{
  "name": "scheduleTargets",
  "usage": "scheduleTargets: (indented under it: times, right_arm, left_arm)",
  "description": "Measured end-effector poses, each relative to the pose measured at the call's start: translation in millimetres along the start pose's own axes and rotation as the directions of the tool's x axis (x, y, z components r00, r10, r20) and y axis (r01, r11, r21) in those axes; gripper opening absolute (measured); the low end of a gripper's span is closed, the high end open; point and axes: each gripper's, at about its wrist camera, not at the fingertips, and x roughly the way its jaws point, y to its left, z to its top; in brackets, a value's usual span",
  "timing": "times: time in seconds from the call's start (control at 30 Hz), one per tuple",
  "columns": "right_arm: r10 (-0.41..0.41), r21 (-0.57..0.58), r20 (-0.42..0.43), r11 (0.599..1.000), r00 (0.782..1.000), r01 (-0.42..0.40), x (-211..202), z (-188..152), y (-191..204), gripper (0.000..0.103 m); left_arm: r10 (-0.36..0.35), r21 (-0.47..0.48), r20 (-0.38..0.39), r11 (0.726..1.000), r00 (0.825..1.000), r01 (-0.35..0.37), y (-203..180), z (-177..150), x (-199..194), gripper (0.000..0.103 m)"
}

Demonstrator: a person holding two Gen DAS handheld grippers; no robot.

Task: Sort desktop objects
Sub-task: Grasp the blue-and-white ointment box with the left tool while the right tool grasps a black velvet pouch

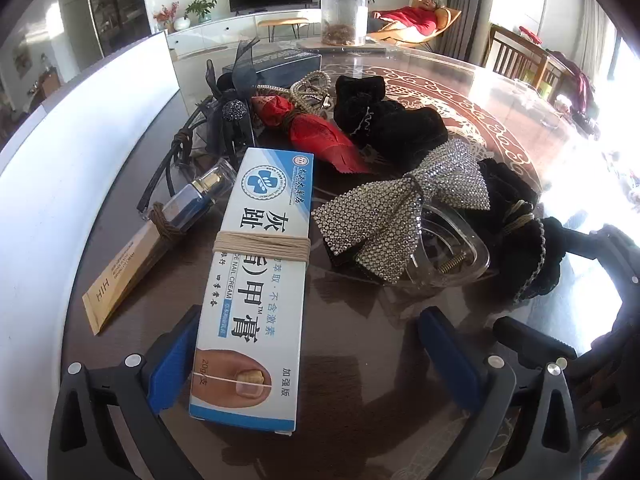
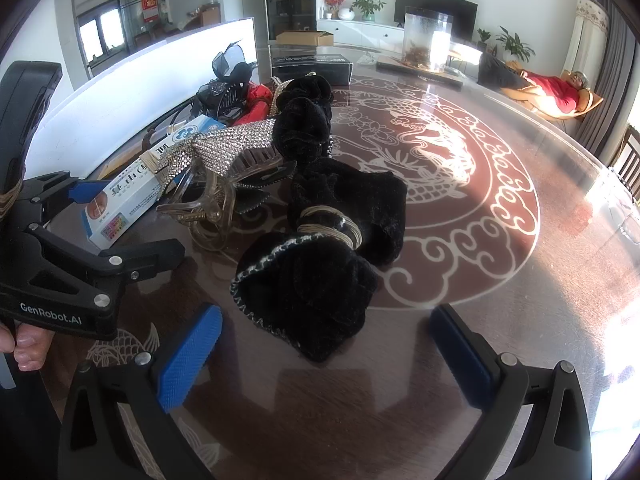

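Left wrist cam is sitting low over the bench [image 1: 360,360], looking fwd btwn its own blue pads, close on the nail cream box [image 1: 256,280] and w/ the white board [image 1: 80,152] running along its left. Right wrist cam is also sitting low, aiming fwd across the bench's dragon inlay [image 2: 440,168], close on the black velvet scrunchie [image 2: 312,292]. Both are sharing the rhinestone bow clip [image 1: 400,216], the cream box, the clear jar [image 1: 344,16] and the TV wall. Right cam is catching the left gripper [image 2: 132,224] at its left edge.
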Motion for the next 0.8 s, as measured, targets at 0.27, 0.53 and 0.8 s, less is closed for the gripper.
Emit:
scheduleTargets:
  times: [0.27, 0.53, 0.8]
  right_arm:
    - [0.023, -0.035, -0.019, 0.999, 1.000, -0.023, 10, 15, -14, 0.103]
    - [0.015, -0.026, -0.002, 1.000, 1.000, -0.015, 13, 19, -14, 0.103]
    - [0.015, -0.026, -0.002, 1.000, 1.000, -0.015, 13, 19, -14, 0.103]
  left_arm:
    - [0.038, -0.048, 0.016, 0.998, 0.999, -0.037, 12, -1, 3, 0.103]
    - [0.044, -0.052, 0.021, 0.998, 0.999, -0.043, 11, 1, 4, 0.103]
    - [0.044, -0.053, 0.021, 0.998, 0.999, -0.043, 12, 3, 4, 0.103]
